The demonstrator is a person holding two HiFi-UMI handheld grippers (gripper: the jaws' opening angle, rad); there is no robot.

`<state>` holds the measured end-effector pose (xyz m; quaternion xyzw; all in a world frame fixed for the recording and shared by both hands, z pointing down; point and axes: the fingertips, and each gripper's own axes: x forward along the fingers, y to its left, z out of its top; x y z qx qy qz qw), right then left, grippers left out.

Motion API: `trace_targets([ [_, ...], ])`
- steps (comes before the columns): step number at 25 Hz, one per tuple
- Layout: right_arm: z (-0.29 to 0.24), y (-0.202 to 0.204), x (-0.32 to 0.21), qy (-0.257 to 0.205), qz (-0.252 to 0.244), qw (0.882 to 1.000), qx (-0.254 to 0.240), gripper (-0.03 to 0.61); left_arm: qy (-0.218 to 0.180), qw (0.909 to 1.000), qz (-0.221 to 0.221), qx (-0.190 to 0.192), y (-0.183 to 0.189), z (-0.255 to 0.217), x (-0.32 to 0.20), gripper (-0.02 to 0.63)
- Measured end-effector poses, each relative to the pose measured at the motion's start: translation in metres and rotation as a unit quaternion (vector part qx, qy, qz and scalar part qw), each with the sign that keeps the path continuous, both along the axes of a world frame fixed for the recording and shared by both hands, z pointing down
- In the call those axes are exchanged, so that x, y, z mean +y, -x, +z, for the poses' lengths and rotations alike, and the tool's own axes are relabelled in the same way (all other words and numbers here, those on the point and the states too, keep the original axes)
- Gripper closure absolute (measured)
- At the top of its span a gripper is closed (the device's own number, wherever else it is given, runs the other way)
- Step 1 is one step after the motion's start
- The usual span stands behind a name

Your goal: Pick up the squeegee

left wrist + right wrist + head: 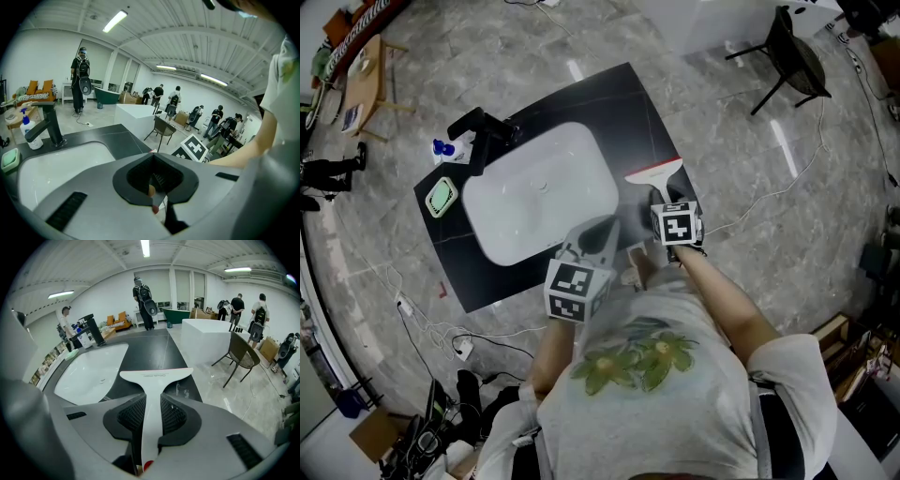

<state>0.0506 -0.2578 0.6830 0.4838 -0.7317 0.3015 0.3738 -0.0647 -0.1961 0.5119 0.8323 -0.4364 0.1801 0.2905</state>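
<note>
The white squeegee (654, 174) lies on the right edge of the black countertop (628, 98), its red-edged blade at the far end. In the right gripper view its handle (152, 404) runs between the two black pads, which both touch it, and the blade (155, 375) sticks out ahead. My right gripper (662, 201) is shut on that handle. My left gripper (598, 236) hovers over the near rim of the white sink (581, 141). Its jaws (157, 180) look shut with nothing in them.
A black faucet (483, 131), a blue-capped bottle (442, 148) and a green soap dish (442, 197) sit left of the sink. A black chair (792, 52) stands at the far right, and cables (431, 328) trail on the floor. Several people stand far behind.
</note>
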Motion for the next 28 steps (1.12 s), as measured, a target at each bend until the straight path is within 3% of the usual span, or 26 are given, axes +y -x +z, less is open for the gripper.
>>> trace_targets([
  [28, -0.08, 0.017, 0.011, -0.074, -0.029, 0.995, -0.068, 0.48, -0.045, 0.9987, -0.016, -0.016, -0.012, -0.032, 0.032, 0.604],
])
